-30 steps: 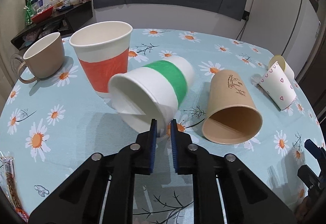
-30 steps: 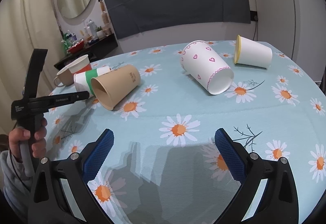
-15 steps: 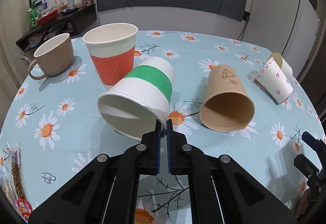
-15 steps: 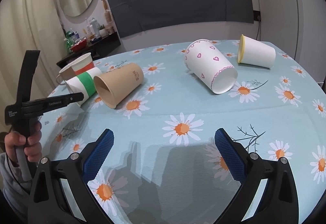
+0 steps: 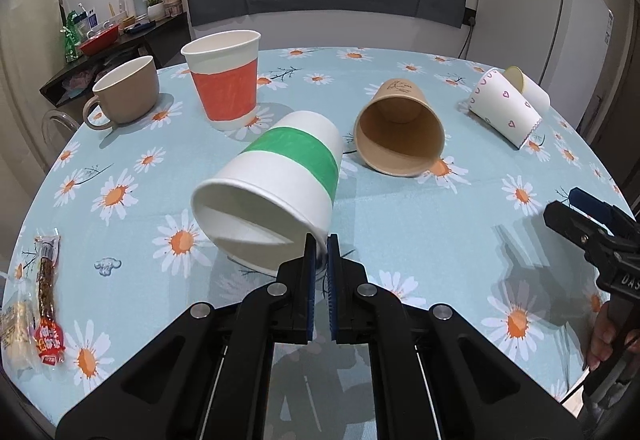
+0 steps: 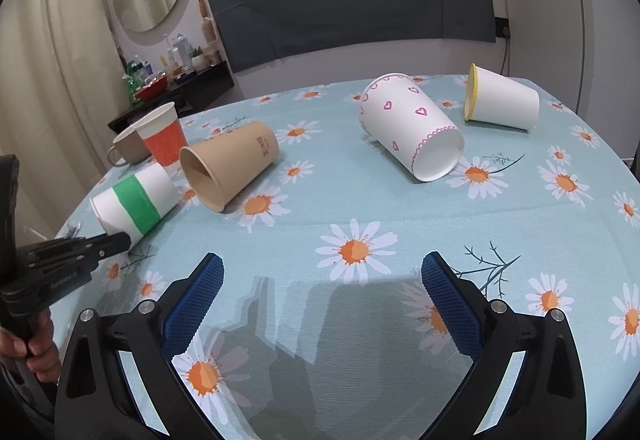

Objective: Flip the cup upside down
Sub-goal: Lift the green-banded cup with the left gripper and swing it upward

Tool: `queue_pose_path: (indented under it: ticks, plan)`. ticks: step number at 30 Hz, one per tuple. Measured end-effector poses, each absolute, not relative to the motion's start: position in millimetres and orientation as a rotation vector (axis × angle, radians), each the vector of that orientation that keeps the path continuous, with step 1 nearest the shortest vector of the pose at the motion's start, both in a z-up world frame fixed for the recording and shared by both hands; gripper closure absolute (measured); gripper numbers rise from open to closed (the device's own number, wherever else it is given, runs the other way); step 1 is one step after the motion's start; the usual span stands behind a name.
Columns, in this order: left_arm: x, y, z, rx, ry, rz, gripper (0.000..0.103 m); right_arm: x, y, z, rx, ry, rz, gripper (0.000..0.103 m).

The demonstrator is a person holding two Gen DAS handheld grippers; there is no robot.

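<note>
Left wrist view first: nearest to me, my left gripper (image 5: pixel 319 254) has its blue pads pinched almost together on the rim of the green-banded cup (image 5: pixel 276 192), gripping the wall at the lower right of the mouth. That cup is tilted on its side, mouth toward the camera and base pointing away; from the right wrist view it looks lifted a little off the tablecloth (image 6: pixel 360 200), though I cannot tell for sure whether its lower edge touches. My right gripper (image 6: pixel 322 294) hangs low over the cloth with its pads spread wide and nothing between them. Beyond the held cup lies a brown cup (image 5: pixel 400 136) on its side, mouth toward me, just beside it on the right. Further back stand an orange-banded cup (image 5: pixel 224 80) and a beige mug (image 5: pixel 124 92), both upright. Off to the far right lie a heart-patterned cup (image 5: pixel 504 108) and a yellow-rimmed cup (image 6: pixel 502 100), also on their sides. I judge the flip to be under way: the cup is gripped and about half turned. Next I would roll my left wrist until the mouth faces down, set the rim flat on a bare patch clear of the brown cup, then let go.
</note>
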State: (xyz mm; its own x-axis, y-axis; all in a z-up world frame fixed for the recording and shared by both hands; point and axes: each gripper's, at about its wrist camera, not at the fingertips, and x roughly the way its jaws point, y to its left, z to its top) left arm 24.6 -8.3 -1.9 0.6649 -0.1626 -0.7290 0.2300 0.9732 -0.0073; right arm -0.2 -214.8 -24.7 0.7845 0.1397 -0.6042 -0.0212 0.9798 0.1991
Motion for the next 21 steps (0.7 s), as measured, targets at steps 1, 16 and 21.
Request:
queue_pose_path:
  ticks: [1, 16, 21]
  plan:
    - [20.8, -8.6, -1.8, 0.085, 0.812, -0.226, 0.097, -0.2, -214.6, -24.6, 0.184, 0.662, 0.086, 0.008]
    - [-19.7, -22.1, -6.4, 0.111, 0.794, -0.31, 0.097, 1.2, -212.2, -25.6, 0.172, 0.672, 0.077, 0.008]
    - [-28.5, -20.6, -8.0, 0.142, 0.787, -0.333, 0.059, -1.1, -209.6, -25.0, 0.157, 0.659, 0.073, 0.008]
